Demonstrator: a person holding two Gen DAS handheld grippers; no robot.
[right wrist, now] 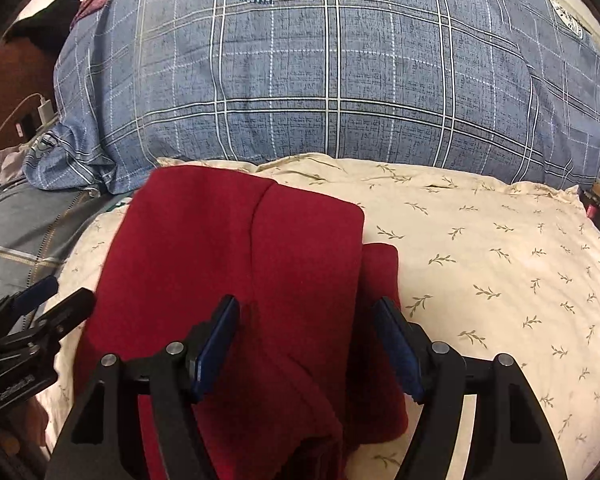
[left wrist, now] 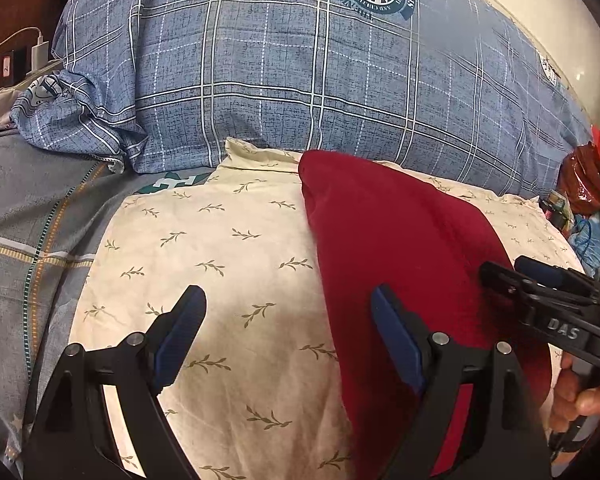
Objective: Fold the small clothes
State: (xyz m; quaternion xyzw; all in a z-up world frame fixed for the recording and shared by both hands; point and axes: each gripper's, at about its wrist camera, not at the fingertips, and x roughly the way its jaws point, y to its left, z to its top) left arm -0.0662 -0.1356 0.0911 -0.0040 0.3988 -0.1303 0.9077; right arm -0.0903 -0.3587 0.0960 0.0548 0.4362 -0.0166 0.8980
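A folded dark red knit garment [right wrist: 236, 264] is lying on a cream leaf-print pillow [right wrist: 500, 264]. The left gripper [left wrist: 288, 332] is gaping wide above the pillow, holding nothing. The right gripper [right wrist: 306, 344] is hovering with jaws apart over the garment, gripping nothing.

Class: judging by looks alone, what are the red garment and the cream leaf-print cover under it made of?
Red garment: probably soft knit or fleece; matte, faintly fuzzy, thick rounded folds. Leaf-print cover: likely thin woven cotton; smooth, matte, fine creases.

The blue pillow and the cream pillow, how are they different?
The blue pillow has white check lines and a round badge; the cream pillow has little leaf sprigs. The blue pillow lies behind, bare; the cream pillow lies in front with the red cloth on it. Both look plump.
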